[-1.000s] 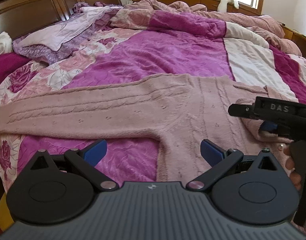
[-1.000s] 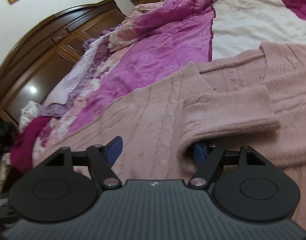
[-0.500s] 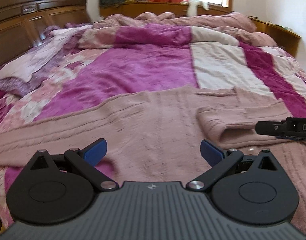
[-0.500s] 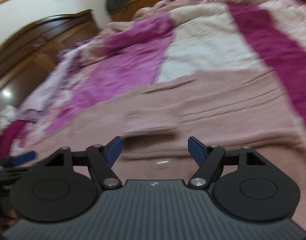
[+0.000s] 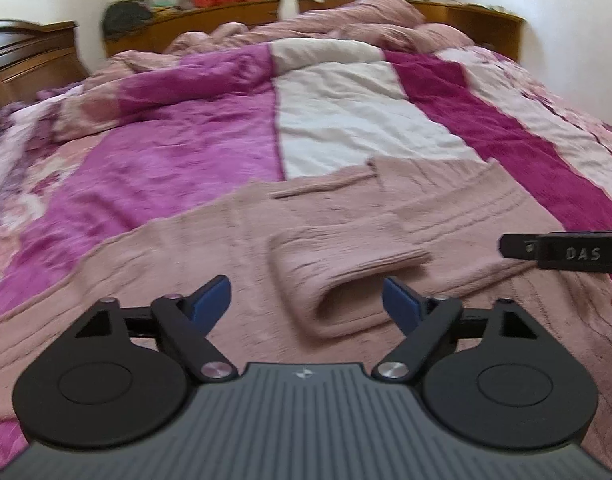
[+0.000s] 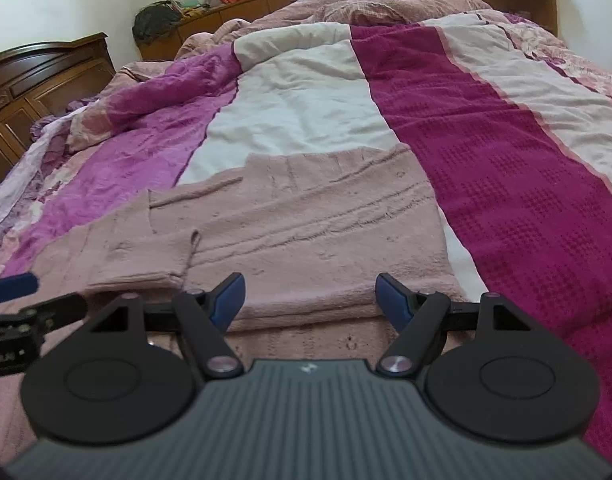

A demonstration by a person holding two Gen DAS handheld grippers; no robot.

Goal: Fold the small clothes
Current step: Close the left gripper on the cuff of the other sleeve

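Your two wrist cameras sit low and close over the sweater [image 5: 210, 256] [image 6: 306, 232], both facing along the bed [image 5: 194, 152] [image 6: 505, 160] toward the window, sharing sweater and bedding.

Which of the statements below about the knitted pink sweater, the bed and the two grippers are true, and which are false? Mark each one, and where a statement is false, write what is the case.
1. The pink cable-knit sweater lies spread on the bed's striped magenta, white and purple blanket. True.
2. The left gripper is shut on the sweater's folded sleeve. False: its blue fingers stand apart and grip nothing.
3. The right gripper is open. True.
4. One sleeve is folded over the sweater's body. True.
5. The sweater is bright green. False: it is dusty pink.
6. A dark wooden headboard stands at the right of the bed. False: it is at the left in both views.
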